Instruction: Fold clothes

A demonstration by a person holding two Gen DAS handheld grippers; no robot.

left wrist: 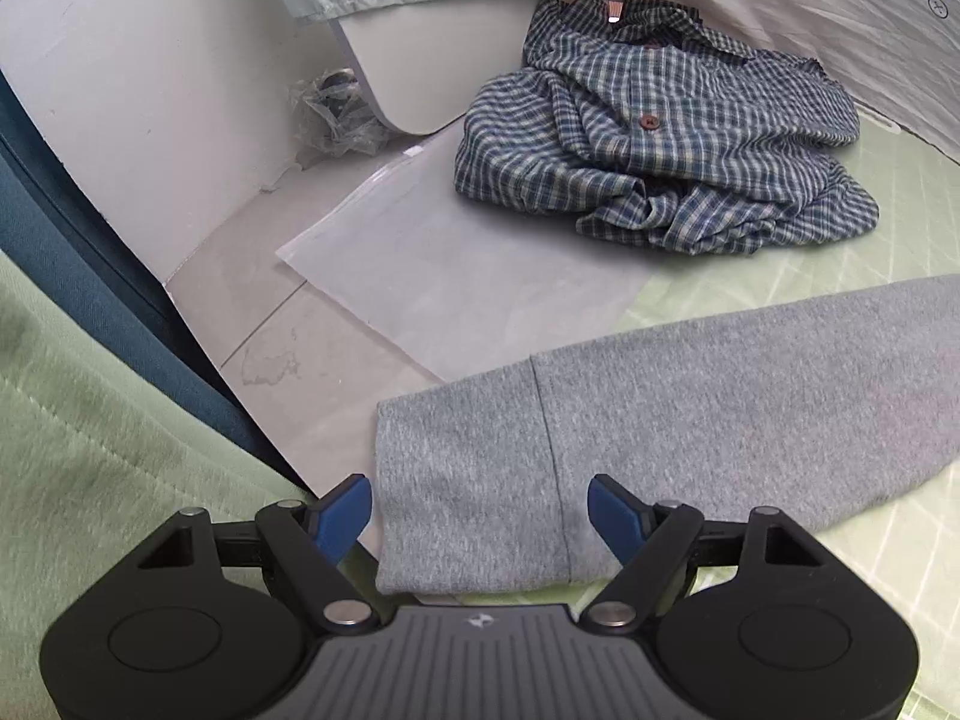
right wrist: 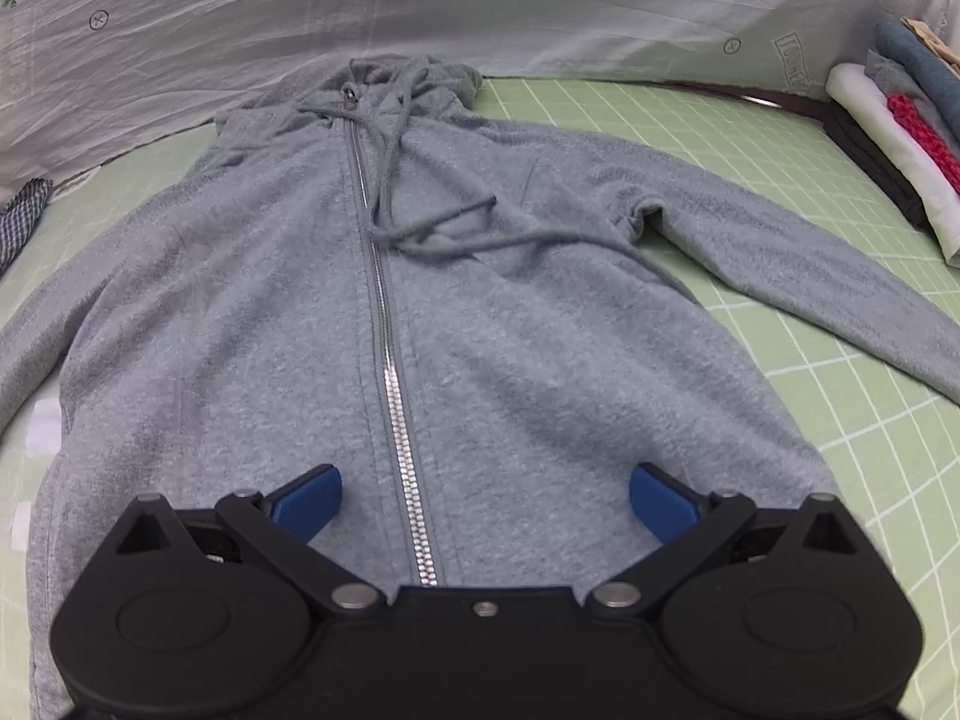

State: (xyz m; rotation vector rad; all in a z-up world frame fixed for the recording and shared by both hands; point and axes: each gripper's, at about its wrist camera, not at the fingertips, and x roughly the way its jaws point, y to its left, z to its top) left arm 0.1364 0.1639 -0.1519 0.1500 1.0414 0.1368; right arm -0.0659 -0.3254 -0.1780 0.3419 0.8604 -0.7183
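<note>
From the left wrist, the left claw [left wrist: 480, 510] stands wide and empty above the cuff of the grey hoodie's sleeve [left wrist: 690, 420], which lies flat on the green gridded mat [left wrist: 888, 192]; a crumpled checked shirt [left wrist: 660, 144] waits beyond. From the right wrist, the right claw [right wrist: 486, 498] is also wide and empty over the hoodie [right wrist: 480, 330], spread front-up, zipper [right wrist: 390, 372] closed. Folding looks barely begun; the next move likely calls for pinching the cuff and bringing the sleeve across the body.

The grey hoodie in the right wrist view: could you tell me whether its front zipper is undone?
No, the zipper runs closed up the front of the grey hoodie, with both panels joined along it.
</note>
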